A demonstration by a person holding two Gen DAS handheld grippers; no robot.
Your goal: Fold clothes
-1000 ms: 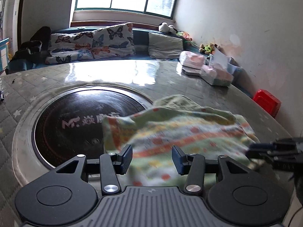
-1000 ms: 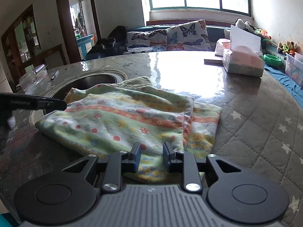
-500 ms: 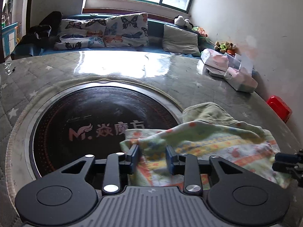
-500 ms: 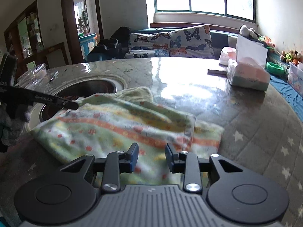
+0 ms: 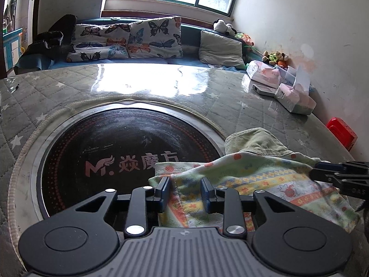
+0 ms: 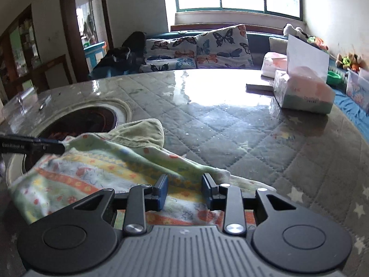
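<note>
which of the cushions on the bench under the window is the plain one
The grey-green cushion at the right end of the bench, beside the stuffed panda. The other cushions to its left all carry a butterfly print; this one has no pattern.

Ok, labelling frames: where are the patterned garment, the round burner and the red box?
Garment (image 5: 258, 180), left wrist view, striped middle.
Burner (image 5: 110, 143), left wrist view, dark glass.
Red box (image 5: 341, 132), left wrist view, top face.

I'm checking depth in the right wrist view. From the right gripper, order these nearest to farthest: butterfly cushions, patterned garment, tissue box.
1. Patterned garment, directly under the right gripper.
2. Tissue box, farther across the table, to the right.
3. Butterfly cushions, on the sofa beyond the table, below the window.
</note>
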